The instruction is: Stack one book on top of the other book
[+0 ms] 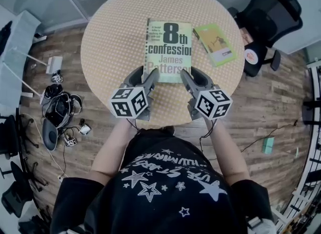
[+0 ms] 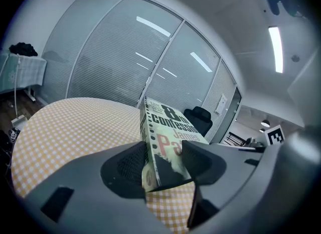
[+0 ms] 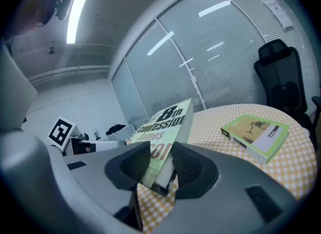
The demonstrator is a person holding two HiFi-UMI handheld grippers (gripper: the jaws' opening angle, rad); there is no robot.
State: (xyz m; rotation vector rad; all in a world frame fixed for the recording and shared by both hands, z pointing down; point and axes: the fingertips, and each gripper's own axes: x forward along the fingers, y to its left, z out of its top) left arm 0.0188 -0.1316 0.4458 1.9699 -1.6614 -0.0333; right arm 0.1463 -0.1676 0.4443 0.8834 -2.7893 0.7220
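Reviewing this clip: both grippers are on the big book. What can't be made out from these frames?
- Head view: the near edge of the large book and part of its lowest cover line, covered by the left gripper and right gripper.
- All views: whether that book's far edge rests on the table; the book itself hides it.
- Head view: cover print on the small green book, too small.
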